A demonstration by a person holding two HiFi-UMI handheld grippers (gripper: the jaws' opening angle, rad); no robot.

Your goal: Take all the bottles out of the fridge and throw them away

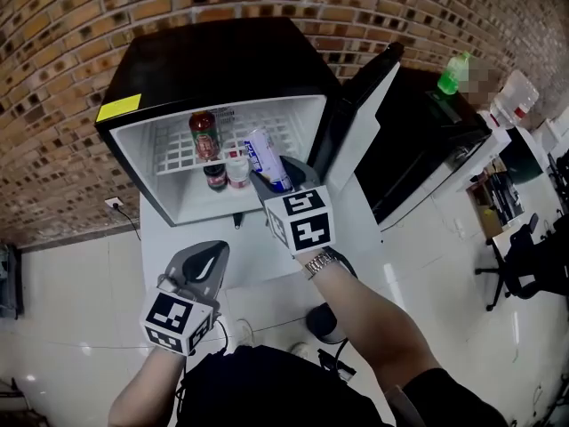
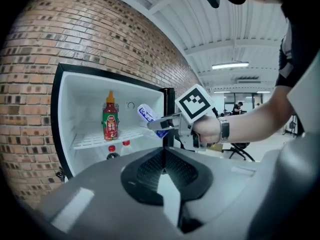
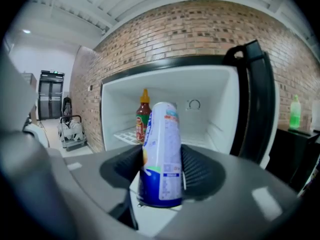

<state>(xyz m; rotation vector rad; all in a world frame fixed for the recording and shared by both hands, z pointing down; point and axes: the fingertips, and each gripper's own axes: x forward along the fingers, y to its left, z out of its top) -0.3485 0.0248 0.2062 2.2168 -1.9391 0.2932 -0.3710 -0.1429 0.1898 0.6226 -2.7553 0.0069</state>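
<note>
Head view: fridge (image 1: 124, 130) open, right gripper (image 1: 271, 178) at its opening with white-blue bottle (image 1: 264, 157); red sauce bottle (image 1: 204, 135) on shelf, two small bottles (image 1: 215, 176) beneath; left gripper (image 1: 206, 258) lower, well apart
Left gripper view: jaws pressed together, nothing between
Right gripper view: jaws pinching the white-blue bottle, fridge interior behind

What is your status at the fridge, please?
Right tool clamped on white bottle, out of fridge. Left tool shut, empty. Sauce bottle, two small bottles inside. Nothing blocking.
</note>
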